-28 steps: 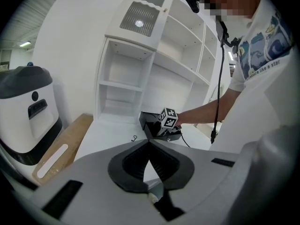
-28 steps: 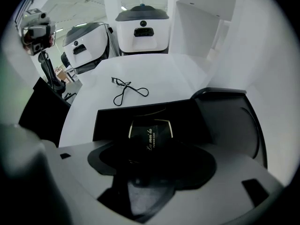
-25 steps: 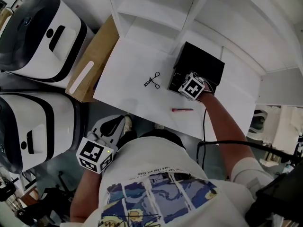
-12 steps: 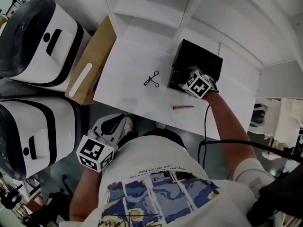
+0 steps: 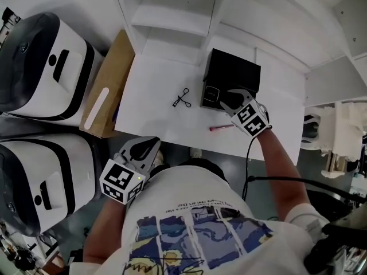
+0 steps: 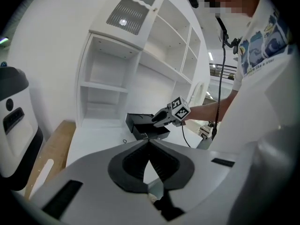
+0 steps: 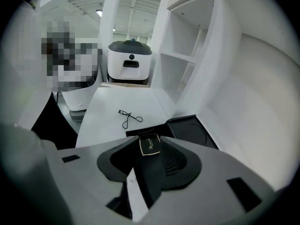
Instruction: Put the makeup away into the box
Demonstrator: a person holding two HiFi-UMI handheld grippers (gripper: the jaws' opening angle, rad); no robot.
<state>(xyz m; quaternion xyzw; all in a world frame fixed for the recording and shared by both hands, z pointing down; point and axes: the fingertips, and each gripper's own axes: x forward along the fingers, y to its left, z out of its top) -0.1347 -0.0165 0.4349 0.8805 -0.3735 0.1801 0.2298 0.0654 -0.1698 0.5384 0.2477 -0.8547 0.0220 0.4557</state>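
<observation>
An open black box [image 5: 235,73] stands at the back of the white table [image 5: 155,113], with a small gold-edged label on its front wall. My right gripper [image 5: 228,98] hovers just above that front wall. Its jaws are closing and empty; the label [image 7: 150,145] and the table show through the gap. An eyelash curler [image 5: 182,98] lies left of the box. A pink pencil [image 5: 221,128] lies in front of it. My left gripper [image 5: 150,145] hangs off the table's near edge by the person's torso, shut and empty, and faces the box [image 6: 140,123].
White shelving [image 5: 172,16] rises behind the table. A brown cardboard box [image 5: 106,87] leans at the table's left side, next to two white-and-black machines [image 5: 40,56] [image 5: 34,171]. A black cable [image 5: 248,153] trails from the right gripper.
The right gripper has lifted out of the box and drawn back toward the table's near edge. The left gripper has stayed where it was.
</observation>
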